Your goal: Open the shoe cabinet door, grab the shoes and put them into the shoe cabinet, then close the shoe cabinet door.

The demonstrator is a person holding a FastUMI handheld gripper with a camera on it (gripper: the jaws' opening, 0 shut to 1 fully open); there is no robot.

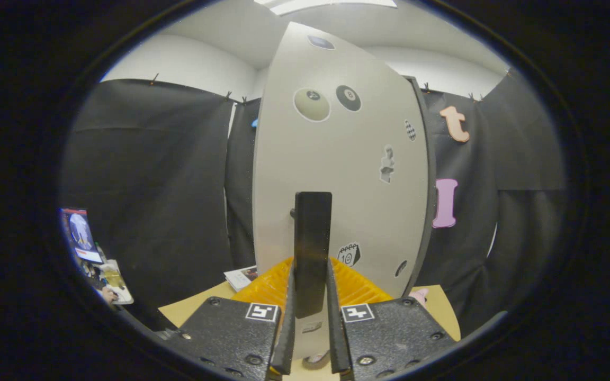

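Gripping the dark upright handle (312, 248) of the shoe cabinet door (337, 159), the claw (311, 338) is standing narrowed, both fingers (287, 328) pressing against the handle's two sides. The handle is rising straight up from between the fingers and is standing out from the pale door directly ahead of them. The door is filling the space beyond the claw, tall and light grey, and is carrying several stickers (311, 104) on its face, among them round ball shapes high above the handle and smaller ones off to the right of it.

Just behind the fingers, on either side of the handle's foot, a ribbed yellow basket (360, 288) is sitting low; what it is holding cannot be made out. To the left of it a thin booklet (241, 276) is lying on a tan surface (188, 312). Directly under the fingertips, something pale and rounded, perhaps a shoe (315, 360), is peeking out, too hidden to be sure. A small pink object (420, 294) is showing at the door's lower right corner, beyond the right finger.

The door's right edge is running close to a dark frame strip (428, 174), while black cloth is hanging well beyond the claw on both sides. Far out to the left, a screen (80, 233) is glowing beside some clutter. More open room is lying to the left of the door than to its right.
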